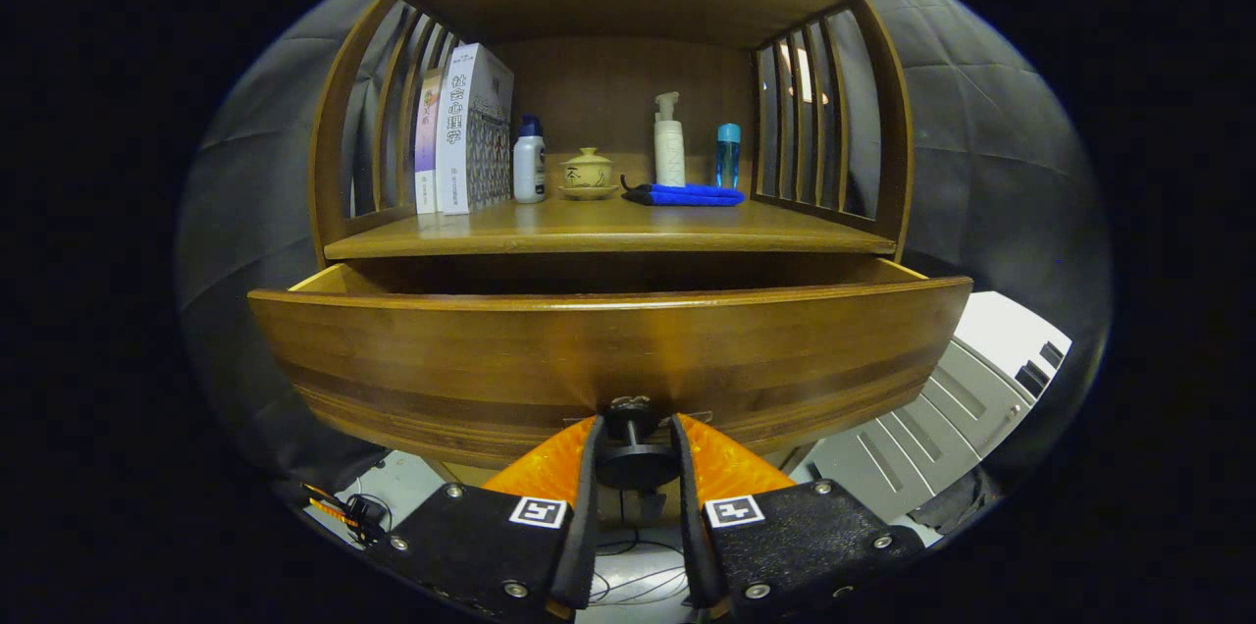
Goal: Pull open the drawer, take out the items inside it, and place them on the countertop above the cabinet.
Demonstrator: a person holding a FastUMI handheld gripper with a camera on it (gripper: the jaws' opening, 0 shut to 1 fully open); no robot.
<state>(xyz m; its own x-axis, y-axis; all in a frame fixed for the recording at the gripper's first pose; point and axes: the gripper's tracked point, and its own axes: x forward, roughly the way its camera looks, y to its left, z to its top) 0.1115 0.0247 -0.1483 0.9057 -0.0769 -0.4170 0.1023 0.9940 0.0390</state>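
A wooden cabinet (pixel 608 6) with a curved top and slatted side panels (pixel 810 114) stands against dark quilted cloth walls (pixel 981 163). Its inner back panel (pixel 618 84) is dim, the shelf area lit from above. Low at the right is a pale grey piece of furniture with dark slots (pixel 942 418). Cables (pixel 628 585) lie on the light floor (pixel 412 492) below.

The claw (pixel 633 438) has ribbed orange fingers (pixel 549 472) on black textured mounts with silver screws and square black-and-white markers.
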